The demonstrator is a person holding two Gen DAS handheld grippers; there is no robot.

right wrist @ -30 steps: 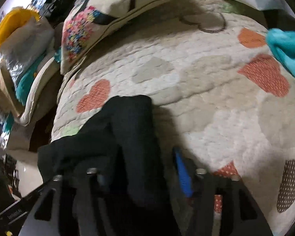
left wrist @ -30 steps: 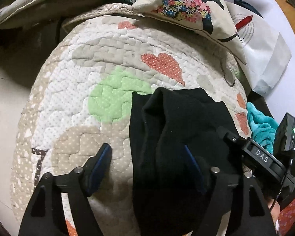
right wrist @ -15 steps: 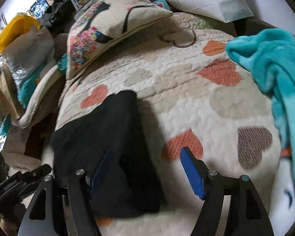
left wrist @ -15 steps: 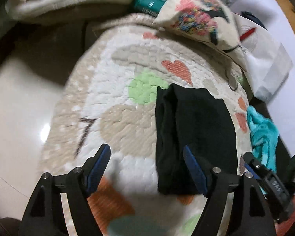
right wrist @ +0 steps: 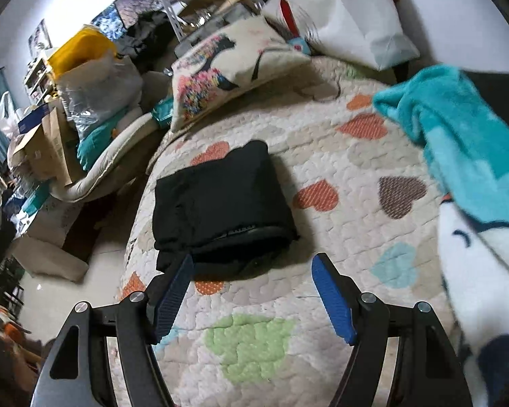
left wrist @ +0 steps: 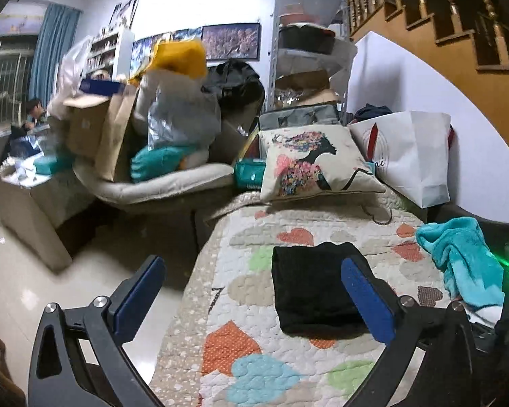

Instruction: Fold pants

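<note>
I see the black pants (left wrist: 314, 286) lying as a compact, roughly rectangular bundle on the quilted bedspread (left wrist: 254, 356), toward its left edge, with nothing touching them. The fabric looks soft and matte, like fleece or knit; in the right wrist view the near end shows stacked layers and a rounded folded edge, and the top face is slightly lumpy.

My left gripper (left wrist: 259, 300) is spread wide and carries nothing. Its blue ribbed pads (left wrist: 368, 300) sit on black angular arms, held above and short of the bundle. My right gripper (right wrist: 252, 296) is likewise parted and bare, just off the near end of the pants (right wrist: 220, 200), the left pad close to the bundle's corner; I cannot tell whether it touches.

The bedspread is puffy, stitched in a pebbly pattern, cream with orange, green, pale blue and brown hearts. A plush teal blanket (right wrist: 465, 142) is heaped along the right edge, well apart from the pants. At the far edge a square cushion (left wrist: 312, 166) printed with a floral silhouette leans against a smooth white paper bag (left wrist: 410, 152). Beyond the left edge I see a glossy tiled floor (left wrist: 34, 288) and a padded lounger (left wrist: 159, 183) piled with boxes and bags.
</note>
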